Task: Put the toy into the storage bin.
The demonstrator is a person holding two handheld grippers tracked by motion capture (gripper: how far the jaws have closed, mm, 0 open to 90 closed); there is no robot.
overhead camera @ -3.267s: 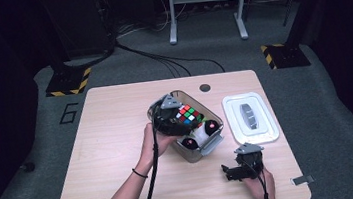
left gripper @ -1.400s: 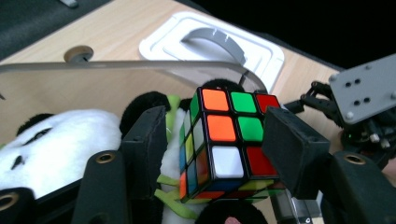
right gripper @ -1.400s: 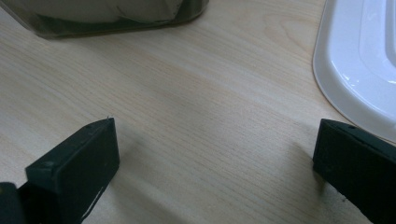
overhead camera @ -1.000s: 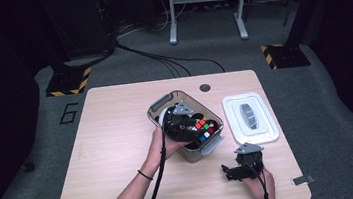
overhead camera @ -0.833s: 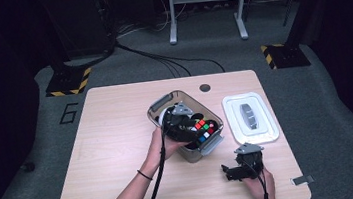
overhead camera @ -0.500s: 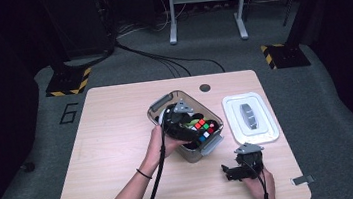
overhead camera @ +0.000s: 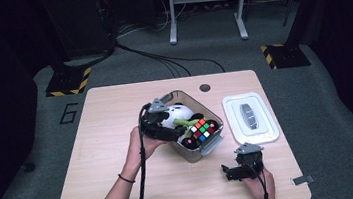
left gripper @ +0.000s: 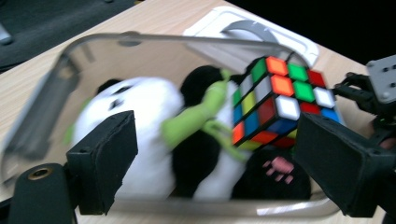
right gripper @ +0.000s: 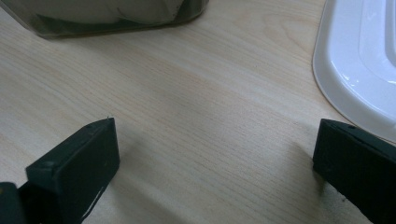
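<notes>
Puzzle cube (left gripper: 275, 100) sits in the clear bin (overhead camera: 213, 145) on the plush panda (left gripper: 140, 121), tilted on a corner; no long axis. Left gripper (left gripper: 210, 163) jaws just opened, apart, cube seemingly untouched. Right gripper (right gripper: 215, 154) rests wide apart over the table (right gripper: 201, 93).

Left tongs (left gripper: 212, 154) have just been opening and now stand wide with nothing pressed between the jaws; the Rubik's cube (left gripper: 275, 100) they carried over the clear bin (overhead camera: 218, 140) earlier now sits loose in it, on the plush panda (left gripper: 140, 116), at the bin's near right end. Left hand (overhead camera: 139, 144) has pulled back from over the bin toward its left rim.
</notes>
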